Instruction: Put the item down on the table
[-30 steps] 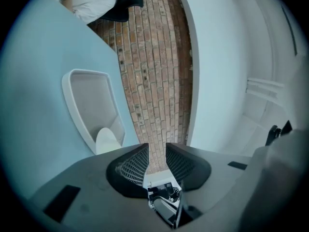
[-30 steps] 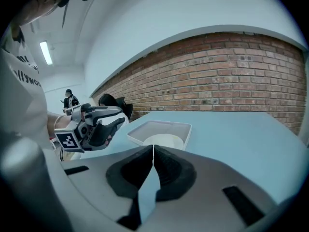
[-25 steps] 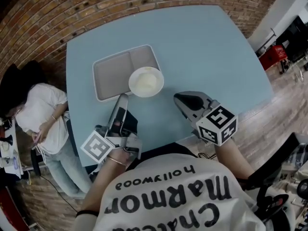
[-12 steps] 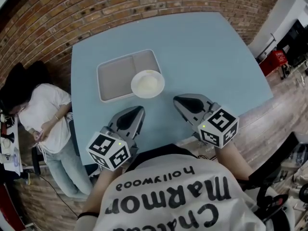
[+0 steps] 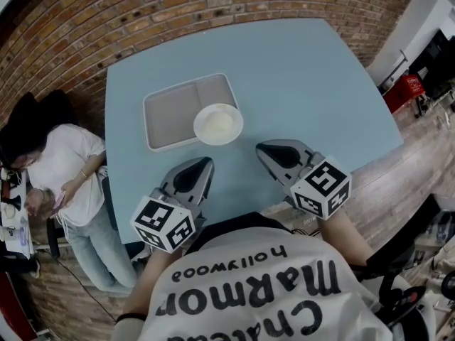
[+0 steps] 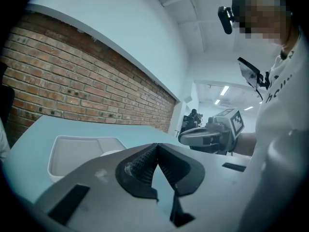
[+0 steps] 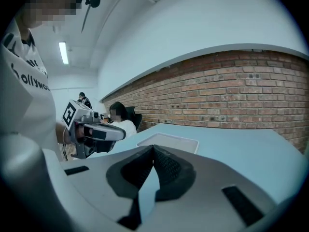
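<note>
The white round bowl [image 5: 218,123] sat on the pale blue bench [image 5: 306,77], free of both grippers and against the 5 o'clock corner of the grey rectangular plastic tray [image 5: 170,112], so the put-down looked done. The left gripper [image 5: 205,163] and right gripper [image 5: 263,148] hovered near the bench's 6 o'clock edge, their fingers [image 6: 141,164] pressed together on nothing. Open bench lay from 12 to 3 o'clock.

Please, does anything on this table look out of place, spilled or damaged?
Only one thing: the white bowl sits over a corner of the grey tray, its edge past the tray's rim, not squarely in a compartment. Whether it tilts cannot be told. Nothing looks spilled or broken on the table.
</note>
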The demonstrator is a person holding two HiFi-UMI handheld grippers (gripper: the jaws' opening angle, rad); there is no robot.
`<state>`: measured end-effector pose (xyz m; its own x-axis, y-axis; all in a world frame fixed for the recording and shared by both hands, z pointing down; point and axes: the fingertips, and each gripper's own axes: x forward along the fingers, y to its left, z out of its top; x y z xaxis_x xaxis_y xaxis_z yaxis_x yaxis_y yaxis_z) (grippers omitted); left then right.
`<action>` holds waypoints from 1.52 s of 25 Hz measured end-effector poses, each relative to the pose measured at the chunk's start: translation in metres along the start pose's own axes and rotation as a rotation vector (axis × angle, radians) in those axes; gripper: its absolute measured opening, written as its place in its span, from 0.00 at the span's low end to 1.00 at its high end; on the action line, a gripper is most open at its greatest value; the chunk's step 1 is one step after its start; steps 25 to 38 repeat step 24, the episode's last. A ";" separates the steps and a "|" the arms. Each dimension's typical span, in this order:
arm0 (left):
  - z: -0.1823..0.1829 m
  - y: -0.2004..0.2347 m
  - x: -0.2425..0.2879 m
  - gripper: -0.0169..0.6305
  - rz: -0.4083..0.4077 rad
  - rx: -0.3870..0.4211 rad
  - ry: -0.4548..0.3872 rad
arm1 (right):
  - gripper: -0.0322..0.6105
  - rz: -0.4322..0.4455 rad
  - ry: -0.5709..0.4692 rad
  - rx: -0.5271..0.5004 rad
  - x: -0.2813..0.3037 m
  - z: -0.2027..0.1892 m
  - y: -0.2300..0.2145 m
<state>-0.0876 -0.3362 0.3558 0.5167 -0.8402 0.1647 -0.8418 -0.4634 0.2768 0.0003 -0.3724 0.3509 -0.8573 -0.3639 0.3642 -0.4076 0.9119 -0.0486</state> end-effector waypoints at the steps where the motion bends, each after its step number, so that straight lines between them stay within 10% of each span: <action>1: -0.001 0.000 0.000 0.04 0.000 -0.001 0.002 | 0.06 -0.004 0.002 0.002 0.000 0.000 -0.001; 38: -0.007 -0.002 -0.004 0.04 0.000 -0.009 0.006 | 0.06 -0.016 0.026 0.013 0.001 -0.006 -0.004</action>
